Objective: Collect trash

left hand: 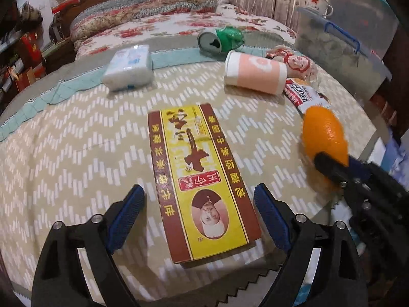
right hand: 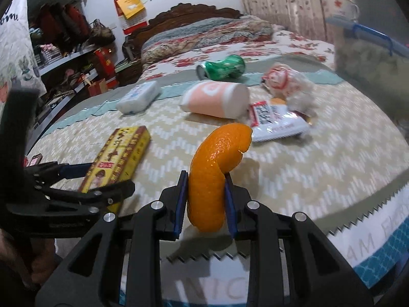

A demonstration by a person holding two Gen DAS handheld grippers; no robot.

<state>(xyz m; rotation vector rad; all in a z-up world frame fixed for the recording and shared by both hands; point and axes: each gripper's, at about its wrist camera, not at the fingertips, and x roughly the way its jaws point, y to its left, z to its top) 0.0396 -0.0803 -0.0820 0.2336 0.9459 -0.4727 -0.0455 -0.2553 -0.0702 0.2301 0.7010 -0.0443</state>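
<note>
Left wrist view: the left tongs are held spread wide over the flat yellow-and-brown carton, which lies on the desk between the two blue pads without being touched by either. The carton's long axis is seen running roughly along the line of the tongs, so the jaws straddle its narrow width. Right wrist view: a curl of orange peel is pinched upright between the pads of the right tongs, clear of the patterned cloth. Other trash is noted further back: a crushed green can, a pink paper cup on its side, a red-and-white wrapper near the cup, a crumpled packet behind. A tissue pack is also present; whether it counts as trash cannot be told. Step in hand is judged to be the pickup of the carton. For a clean grasp, the tongs would best be lowered until the pads bracket the carton's long edges near its middle, kept square to those edges, then closed gently so the thin card is not buckled. The peel should be kept gripped and held aside meanwhile. No bin is identified with certainty.
</note>
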